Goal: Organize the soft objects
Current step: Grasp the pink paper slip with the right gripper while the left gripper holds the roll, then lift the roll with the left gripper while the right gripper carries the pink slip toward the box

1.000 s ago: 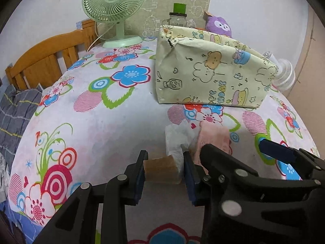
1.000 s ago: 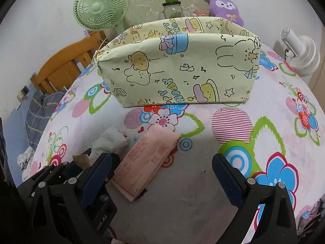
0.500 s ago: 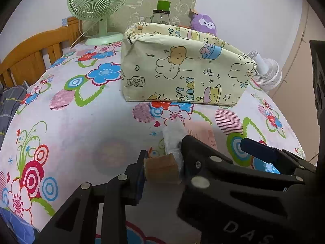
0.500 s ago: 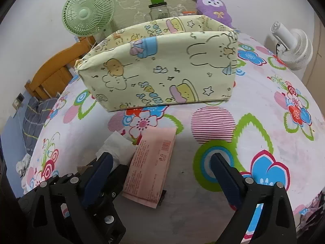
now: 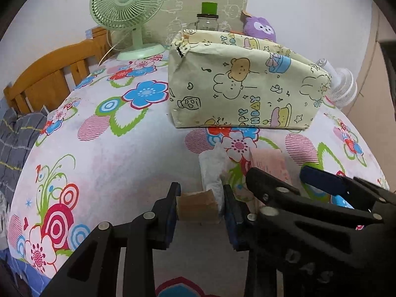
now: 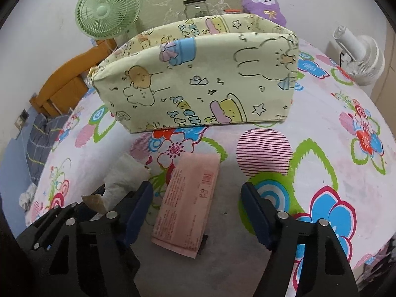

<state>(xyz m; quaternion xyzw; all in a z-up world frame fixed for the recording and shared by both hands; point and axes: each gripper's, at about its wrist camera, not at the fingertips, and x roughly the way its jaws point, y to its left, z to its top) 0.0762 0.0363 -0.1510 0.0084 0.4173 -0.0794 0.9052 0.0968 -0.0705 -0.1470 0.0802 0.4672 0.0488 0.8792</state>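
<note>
Left gripper (image 5: 200, 208) is clamped on a brown block (image 5: 198, 206); right gripper (image 6: 196, 214), jaws just closing yet apart, straddles a pink packet (image 6: 189, 203) on the bed (image 6: 321, 128).

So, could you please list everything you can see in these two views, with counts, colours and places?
Storage bag: one, pale yellow with cartoon prints, open-topped, mid-table.
Pink packet: one, flat, lying between the right fingers, which have just been closing.
Brown block: one, clamped by the left fingers.
White tissue: one, crumpled, beside the block.
Green fan: one, back left.
White fan: one, right edge.
Jar: one, clear, green lid, behind the bag.
Purple plush: one, back.
Tablecloth: floral.
Left gripper: black.
Right gripper: black.
</note>
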